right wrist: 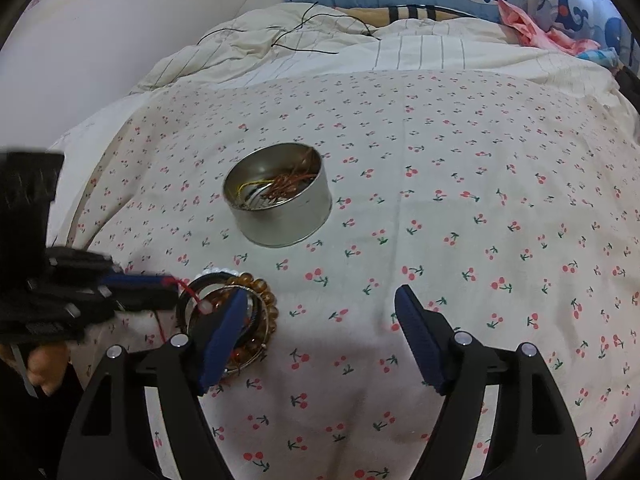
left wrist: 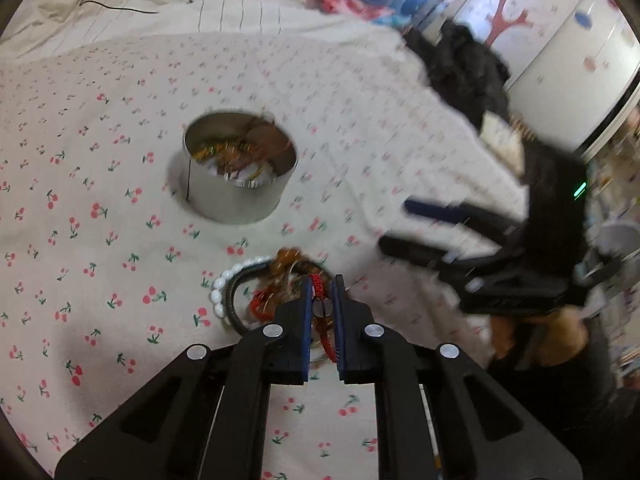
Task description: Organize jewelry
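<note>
A: Where's the tin (right wrist: 280, 196)?
B: Upright mid-bed, open, round, silver, holding tangled red-brown and yellow strands.
A: The bangles (right wrist: 240, 312)?
B: Piled nearer the bed's front edge: amber beads, white beads (left wrist: 224, 288), dark rings, a red cord (left wrist: 320, 300).

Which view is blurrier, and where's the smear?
Left wrist: smeared across the tin and right tool; its own left tool stays sharp. Right wrist: mostly crisp, blur only on the left tool at the edge.

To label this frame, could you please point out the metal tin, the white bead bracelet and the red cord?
metal tin (right wrist: 288, 224): right wrist view, front outer wall.
white bead bracelet (left wrist: 218, 294): left wrist view, beads on its left curve.
red cord (left wrist: 318, 284): left wrist view, braided stretch between the fingers.
</note>
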`<act>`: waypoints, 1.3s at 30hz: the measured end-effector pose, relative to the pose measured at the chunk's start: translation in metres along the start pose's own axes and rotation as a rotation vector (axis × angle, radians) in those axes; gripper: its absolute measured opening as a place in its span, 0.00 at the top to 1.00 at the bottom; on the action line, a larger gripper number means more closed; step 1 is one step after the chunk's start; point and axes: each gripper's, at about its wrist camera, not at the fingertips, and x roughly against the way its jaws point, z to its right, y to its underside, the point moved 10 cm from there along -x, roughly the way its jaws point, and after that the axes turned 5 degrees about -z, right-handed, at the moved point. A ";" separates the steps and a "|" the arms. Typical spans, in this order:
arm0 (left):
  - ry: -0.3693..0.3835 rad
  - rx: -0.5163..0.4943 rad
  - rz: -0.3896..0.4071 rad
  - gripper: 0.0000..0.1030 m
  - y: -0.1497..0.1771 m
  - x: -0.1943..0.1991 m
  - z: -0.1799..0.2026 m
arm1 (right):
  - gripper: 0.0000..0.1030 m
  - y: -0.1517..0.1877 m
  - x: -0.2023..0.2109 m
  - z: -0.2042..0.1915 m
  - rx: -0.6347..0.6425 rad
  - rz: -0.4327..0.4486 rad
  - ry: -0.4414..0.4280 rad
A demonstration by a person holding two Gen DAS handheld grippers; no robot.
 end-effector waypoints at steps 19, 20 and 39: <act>0.066 0.160 0.222 0.91 -0.033 0.066 -0.054 | 0.74 0.013 -0.040 -0.038 0.104 -0.064 -0.054; 0.065 0.160 0.222 0.91 -0.034 0.066 -0.054 | 0.79 0.014 -0.042 -0.039 0.112 -0.072 -0.044; 0.070 0.172 0.215 0.91 -0.033 0.062 -0.060 | 0.99 0.011 -0.039 -0.045 0.154 -0.038 -0.037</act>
